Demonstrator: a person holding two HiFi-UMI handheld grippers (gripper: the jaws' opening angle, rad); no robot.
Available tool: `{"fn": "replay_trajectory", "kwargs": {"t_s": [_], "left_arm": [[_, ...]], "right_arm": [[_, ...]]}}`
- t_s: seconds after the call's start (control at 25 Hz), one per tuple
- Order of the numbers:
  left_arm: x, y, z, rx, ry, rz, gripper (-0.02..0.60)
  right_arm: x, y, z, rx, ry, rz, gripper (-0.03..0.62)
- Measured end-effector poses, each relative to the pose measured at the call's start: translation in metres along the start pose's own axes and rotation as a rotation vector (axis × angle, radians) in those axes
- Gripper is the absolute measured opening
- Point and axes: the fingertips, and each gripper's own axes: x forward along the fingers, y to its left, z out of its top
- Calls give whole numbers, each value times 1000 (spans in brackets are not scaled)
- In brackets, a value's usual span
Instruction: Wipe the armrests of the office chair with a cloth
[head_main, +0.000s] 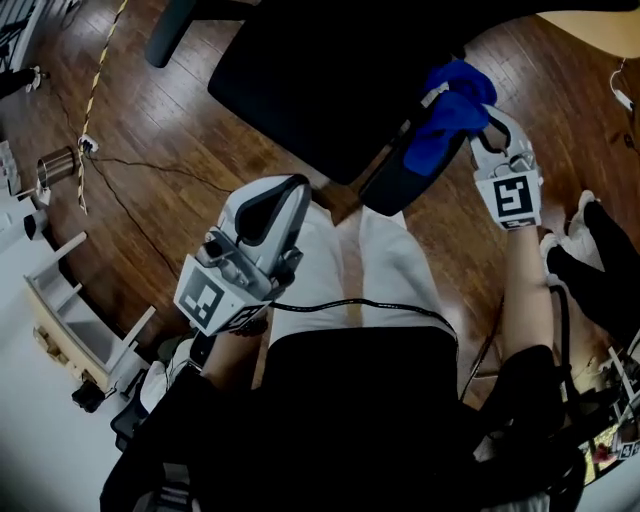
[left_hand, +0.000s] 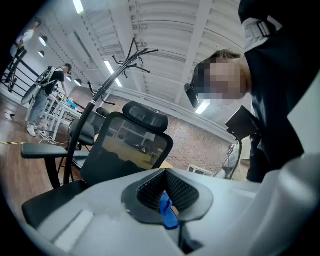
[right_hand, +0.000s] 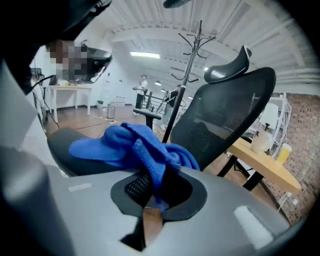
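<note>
An open-plan office is shown. A mesh-backed office chair (right_hand: 225, 115) and a coat stand (right_hand: 191, 55) are seen at the centre of the right gripper view, with a wooden tabletop (right_hand: 262, 165) carrying bottles (right_hand: 284, 152) at lower right. Strip lights (left_hand: 110, 70) on a white ribbed ceiling, a brick wall (left_hand: 200, 145) and people (left_hand: 50, 82) at far desks at upper left are seen in the left gripper view. A wood-plank floor (head_main: 150, 120) is crossed by cables (head_main: 150, 165).

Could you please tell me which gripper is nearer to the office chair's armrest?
Right. The right gripper holds the blue cloth on the armrest. The left gripper is apart from it, beside the person's lap.
</note>
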Motion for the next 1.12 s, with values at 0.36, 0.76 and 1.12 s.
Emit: {"fn": "replay_trajectory", "kwargs": {"t_s": [0.36,0.76,1.12], "left_arm": [[-20,-1,-22,-7,55,-97,5],[-93,9,-45,23,186,-461,5],[-118,21,-105,137,163,-617,5]], "right_arm": [[-34,132,26,5,-3,104,35],[-53,289,54,261,101,1,35],[-80,311,82,538,-158,-314,35]]}}
